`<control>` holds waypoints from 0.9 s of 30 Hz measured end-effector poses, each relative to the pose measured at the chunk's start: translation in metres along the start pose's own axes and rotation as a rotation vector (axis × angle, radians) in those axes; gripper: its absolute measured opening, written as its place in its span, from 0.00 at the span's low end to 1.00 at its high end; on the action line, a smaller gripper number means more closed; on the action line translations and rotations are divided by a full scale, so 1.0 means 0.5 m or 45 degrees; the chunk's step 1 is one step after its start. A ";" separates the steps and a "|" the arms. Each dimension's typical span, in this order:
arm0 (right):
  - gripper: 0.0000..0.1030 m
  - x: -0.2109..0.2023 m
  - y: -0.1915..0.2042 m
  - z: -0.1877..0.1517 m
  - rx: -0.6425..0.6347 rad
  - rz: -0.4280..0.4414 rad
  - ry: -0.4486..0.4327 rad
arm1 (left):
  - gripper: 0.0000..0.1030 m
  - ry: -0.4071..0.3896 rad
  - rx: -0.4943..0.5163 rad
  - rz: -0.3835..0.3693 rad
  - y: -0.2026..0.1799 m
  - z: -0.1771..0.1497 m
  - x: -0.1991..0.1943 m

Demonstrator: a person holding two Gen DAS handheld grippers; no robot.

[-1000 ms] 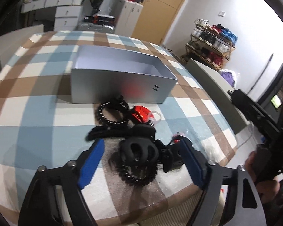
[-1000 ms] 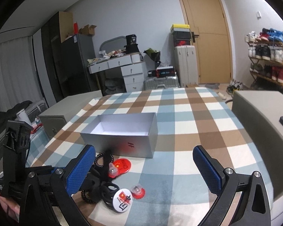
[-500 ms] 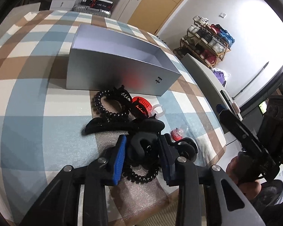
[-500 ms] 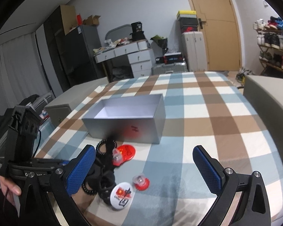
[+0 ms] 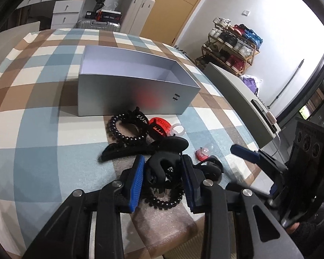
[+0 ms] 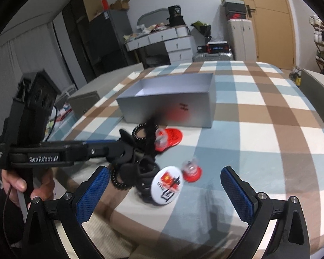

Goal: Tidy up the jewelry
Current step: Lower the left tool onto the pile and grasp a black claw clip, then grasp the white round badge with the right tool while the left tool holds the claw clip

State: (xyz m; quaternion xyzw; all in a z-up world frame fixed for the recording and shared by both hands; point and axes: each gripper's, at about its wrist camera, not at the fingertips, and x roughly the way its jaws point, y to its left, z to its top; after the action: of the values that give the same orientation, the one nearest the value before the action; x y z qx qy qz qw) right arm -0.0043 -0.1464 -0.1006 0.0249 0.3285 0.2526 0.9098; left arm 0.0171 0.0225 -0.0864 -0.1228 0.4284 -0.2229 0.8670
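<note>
A pile of accessories lies on the checked cloth in front of an open silver box (image 5: 129, 90). My left gripper (image 5: 163, 172) is shut on a black hair claw (image 5: 162, 164) at the near end of the pile. It also shows in the right wrist view (image 6: 127, 151), gripping the claw. Around it lie black spiral hair ties (image 5: 123, 129), a long black clip (image 5: 140, 147), a red round badge (image 5: 161, 126) and a small red piece (image 5: 202, 154). My right gripper (image 6: 164, 190) is open and empty, above a white badge (image 6: 167, 184).
The box (image 6: 172, 103) is empty inside. A small red pin (image 6: 191, 169) lies right of the white badge. Grey cushioned blocks (image 5: 237, 92) flank the table. The near table edge is just below the pile.
My left gripper closed from wide open onto the black hair claw. My right gripper moved lower and closer over the pile, still open.
</note>
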 end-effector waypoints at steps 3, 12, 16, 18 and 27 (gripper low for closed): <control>0.98 0.002 0.006 -0.010 -0.010 -0.012 0.017 | 0.27 0.010 -0.021 -0.013 0.005 -0.002 0.002; 0.63 -0.003 -0.027 -0.030 0.074 0.097 0.035 | 0.27 -0.003 -0.013 0.008 0.002 -0.001 -0.003; 0.43 0.004 -0.030 -0.036 0.100 0.139 0.048 | 0.27 -0.007 -0.026 0.010 0.004 0.002 -0.006; 0.30 0.006 -0.034 -0.039 0.115 0.159 0.054 | 0.27 -0.012 -0.025 0.019 0.004 0.002 -0.008; 0.03 -0.011 -0.059 -0.046 0.190 0.209 0.008 | 0.27 -0.012 -0.021 0.039 0.003 0.002 -0.008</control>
State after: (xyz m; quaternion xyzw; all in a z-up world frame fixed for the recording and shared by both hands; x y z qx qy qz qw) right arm -0.0086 -0.1775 -0.1218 0.1187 0.3462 0.3011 0.8806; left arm 0.0162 0.0257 -0.0836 -0.1244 0.4281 -0.2056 0.8712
